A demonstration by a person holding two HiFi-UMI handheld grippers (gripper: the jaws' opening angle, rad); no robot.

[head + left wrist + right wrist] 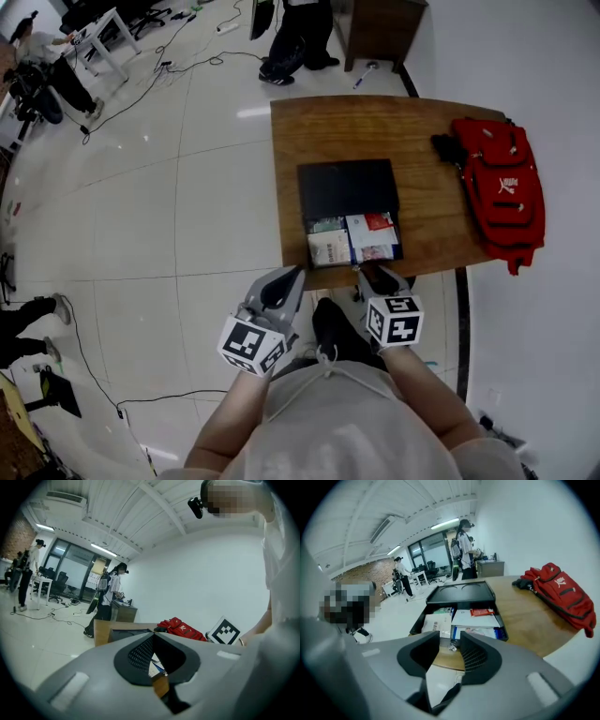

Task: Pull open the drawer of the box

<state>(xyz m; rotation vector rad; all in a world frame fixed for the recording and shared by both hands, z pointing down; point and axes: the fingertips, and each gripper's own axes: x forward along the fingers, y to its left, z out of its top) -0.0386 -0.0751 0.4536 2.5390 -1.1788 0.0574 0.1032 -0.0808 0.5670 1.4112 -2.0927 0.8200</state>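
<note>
Drawer (417, 623) stands out of our box (347, 187) on worktop (422, 122), right gripper (450, 637) open around its knob (452, 645), left gripper (153, 635) closed, empty.

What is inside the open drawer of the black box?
The drawer holds flat printed booklets, white papers and a red packet. Whatever lies beneath them, or farther back under the box, is covered.
</note>
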